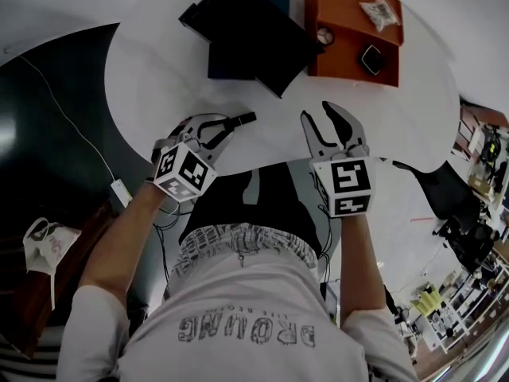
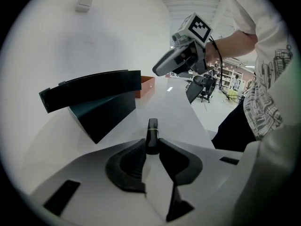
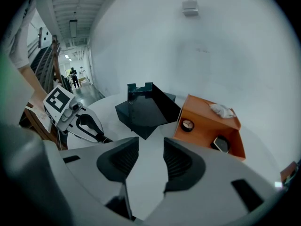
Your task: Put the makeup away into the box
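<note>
Makeup stick point(image 2: 152, 134), slim and black, sits at the white table's point(image 1: 159, 62) near edge. My left gripper point(image 2: 152, 145) pinches its near end, ready to carry it. My right gripper point(image 3: 151, 142) hangs alongside, jaws apart and empty, free to help. Farther off stand the black case point(image 3: 146, 109) and the orange box point(image 3: 207, 126) holding compacts point(image 3: 187, 125).

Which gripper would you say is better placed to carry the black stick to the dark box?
Left. The left gripper has the stick pinched between its pads, and the box lies just ahead of it. The right gripper is open and empty.
</note>
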`<state>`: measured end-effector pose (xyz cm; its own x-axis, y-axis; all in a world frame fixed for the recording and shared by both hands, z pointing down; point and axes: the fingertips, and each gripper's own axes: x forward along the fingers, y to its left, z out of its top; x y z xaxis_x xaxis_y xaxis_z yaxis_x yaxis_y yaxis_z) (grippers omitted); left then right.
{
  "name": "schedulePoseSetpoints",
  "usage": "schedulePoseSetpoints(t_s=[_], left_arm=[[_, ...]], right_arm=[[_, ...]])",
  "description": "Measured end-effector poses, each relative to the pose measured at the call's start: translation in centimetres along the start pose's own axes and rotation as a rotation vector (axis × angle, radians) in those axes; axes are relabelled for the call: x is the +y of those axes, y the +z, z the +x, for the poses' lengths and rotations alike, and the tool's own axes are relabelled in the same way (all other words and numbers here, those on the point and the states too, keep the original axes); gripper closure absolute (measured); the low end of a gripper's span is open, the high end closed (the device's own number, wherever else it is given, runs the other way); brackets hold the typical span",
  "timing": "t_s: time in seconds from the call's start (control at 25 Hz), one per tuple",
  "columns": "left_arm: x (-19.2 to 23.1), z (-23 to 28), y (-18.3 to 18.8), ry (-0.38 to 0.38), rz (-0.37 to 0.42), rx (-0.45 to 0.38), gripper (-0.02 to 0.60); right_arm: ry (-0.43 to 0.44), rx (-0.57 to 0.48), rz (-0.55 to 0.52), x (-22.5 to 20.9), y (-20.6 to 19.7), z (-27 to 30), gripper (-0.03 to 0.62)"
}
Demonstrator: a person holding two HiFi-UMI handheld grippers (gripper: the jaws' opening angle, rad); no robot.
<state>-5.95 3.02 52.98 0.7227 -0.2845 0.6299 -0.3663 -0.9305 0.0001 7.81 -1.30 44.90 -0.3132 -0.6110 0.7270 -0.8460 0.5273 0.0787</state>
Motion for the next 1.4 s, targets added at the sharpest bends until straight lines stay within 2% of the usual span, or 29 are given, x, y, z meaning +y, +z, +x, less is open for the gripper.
schedulePoseSetpoints(t_s=[0.24,0.4,0.6,1.04,1.4], left_arm=[[0.0,-2.5,1.5,0.016,-0.008,-0.058,0.48],[-1.0,-3.6,4.7,0.009,0.012,-0.111,0.48],[-0.6,-4.0,9.7,0.047,0.027,-0.169,0.48],[3.5,1.3,17.7,0.142,0.02,-0.14,0.48],[4.7,7.7,22.3,0.201,-0.042,-0.091,0.48]], right_arm=[[-0.001,-0.023,-0.012,1.3,1.5,0.0,0.421],[-0.008,-0.042,-0.012,0.7,2.0,-0.8,0.423],[-0.012,-0.068,-0.004,-1.3,2.7,-1.5,0.424],[0.003,-0.108,0.023,-9.7,2.8,-1.8,0.425],[0.027,-0.125,0.029,-17.1,2.1,-1.6,0.428]])
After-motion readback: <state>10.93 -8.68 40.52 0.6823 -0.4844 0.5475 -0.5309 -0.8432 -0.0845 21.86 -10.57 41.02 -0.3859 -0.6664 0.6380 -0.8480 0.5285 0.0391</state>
